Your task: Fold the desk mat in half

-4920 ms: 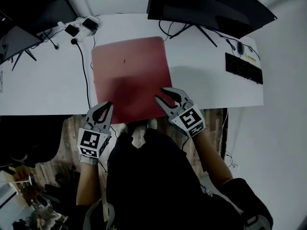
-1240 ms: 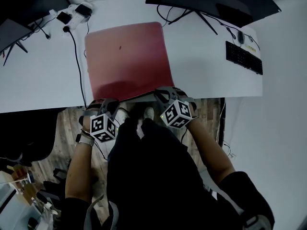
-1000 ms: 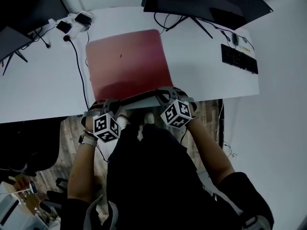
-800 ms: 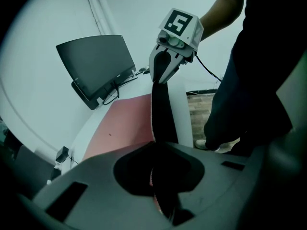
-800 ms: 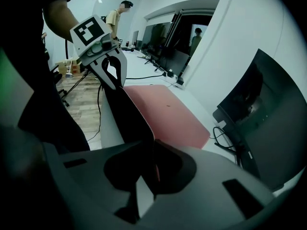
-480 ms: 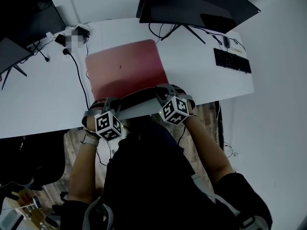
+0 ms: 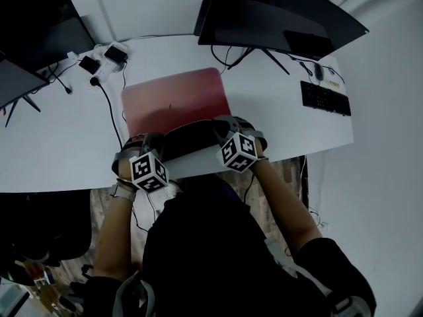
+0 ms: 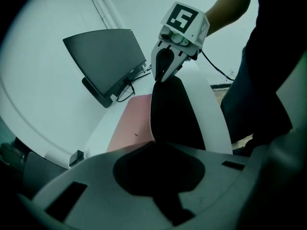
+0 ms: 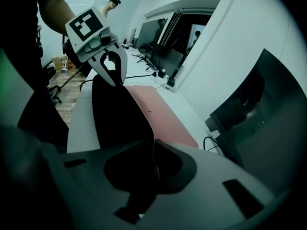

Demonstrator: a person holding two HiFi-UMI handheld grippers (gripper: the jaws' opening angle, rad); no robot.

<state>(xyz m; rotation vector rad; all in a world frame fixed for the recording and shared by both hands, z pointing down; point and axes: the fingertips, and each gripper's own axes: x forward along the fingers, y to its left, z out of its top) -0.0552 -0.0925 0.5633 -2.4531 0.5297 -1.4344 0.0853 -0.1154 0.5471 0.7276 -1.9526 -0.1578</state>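
The red desk mat (image 7: 175, 99) lies on the white desk (image 7: 59, 147). Its near edge is lifted, so the black underside (image 7: 190, 139) faces me. My left gripper (image 7: 153, 142) is shut on the mat's near left corner. My right gripper (image 7: 223, 125) is shut on the near right corner. In the left gripper view the raised mat (image 8: 172, 111) runs edge-on from my own jaws (image 8: 152, 141) to the right gripper (image 8: 164, 76). In the right gripper view the mat (image 9: 117, 114) stretches from my jaws (image 9: 152, 150) to the left gripper (image 9: 113, 78), red top (image 9: 160, 116) beyond.
Two dark monitors stand at the back, one (image 7: 284, 18) right behind the mat and another (image 7: 33, 25) at the left. A power strip with plugs (image 7: 106, 53) and a black cable (image 7: 114, 111) lie left of the mat. A keyboard (image 7: 325, 98) sits at the right.
Both grippers have raised the mat's near edge off the desk and carried it towards the far side. More black underside shows and less red top.
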